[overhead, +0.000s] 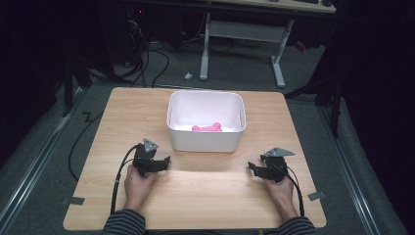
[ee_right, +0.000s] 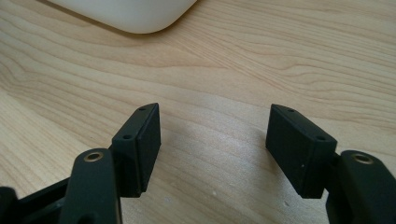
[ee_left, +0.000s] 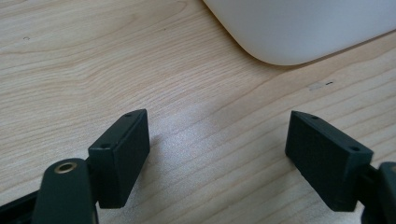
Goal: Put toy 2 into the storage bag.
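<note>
1. The left gripper (overhead: 164,161) rests low on the wooden table (overhead: 205,196), held in the left hand (overhead: 138,183); its jaws stand wide apart with nothing between them.
2. A white bin (overhead: 205,139) sits between the grippers and farther back; its rounded corner (ee_left: 280,51) lies just ahead of the left jaws.
3. A pink object (overhead: 207,128) lies inside the bin.
4. The right gripper (overhead: 253,168), in the right hand (overhead: 281,191), is likewise spread wide and empty.
</note>
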The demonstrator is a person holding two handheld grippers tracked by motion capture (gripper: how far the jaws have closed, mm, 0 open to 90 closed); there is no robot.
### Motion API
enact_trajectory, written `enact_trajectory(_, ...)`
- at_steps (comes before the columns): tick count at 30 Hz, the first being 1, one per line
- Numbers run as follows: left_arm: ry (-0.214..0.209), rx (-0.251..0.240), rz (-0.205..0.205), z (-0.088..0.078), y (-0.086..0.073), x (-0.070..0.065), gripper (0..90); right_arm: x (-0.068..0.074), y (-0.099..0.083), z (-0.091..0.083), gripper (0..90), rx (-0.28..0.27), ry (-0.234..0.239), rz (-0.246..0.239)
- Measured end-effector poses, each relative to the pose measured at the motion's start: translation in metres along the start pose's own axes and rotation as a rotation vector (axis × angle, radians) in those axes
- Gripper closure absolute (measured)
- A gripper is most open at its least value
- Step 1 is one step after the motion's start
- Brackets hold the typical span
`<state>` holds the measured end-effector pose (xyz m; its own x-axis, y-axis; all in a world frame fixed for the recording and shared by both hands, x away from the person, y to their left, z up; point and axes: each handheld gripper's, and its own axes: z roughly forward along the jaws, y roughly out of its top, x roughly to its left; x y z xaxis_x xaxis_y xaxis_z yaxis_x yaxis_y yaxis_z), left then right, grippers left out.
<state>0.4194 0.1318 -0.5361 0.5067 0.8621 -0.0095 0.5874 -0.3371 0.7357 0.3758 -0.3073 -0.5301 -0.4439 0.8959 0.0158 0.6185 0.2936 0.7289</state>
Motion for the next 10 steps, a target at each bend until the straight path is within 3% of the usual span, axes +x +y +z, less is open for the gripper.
enact_trajectory(2, 0.0, 0.001, 0.001, -0.0001, -0.0001, 0.0001, 22.0, 0.004, 0.0003, 0.001, 35.8, 0.007, -0.029, -0.03)
enact_trajectory(10, 0.0, 0.002, 0.0, -0.0004, -0.0002, -0.0001, 22.0, 0.0049, -0.0006, 0.0004, 31.5, 0.01, -0.038, -0.015)
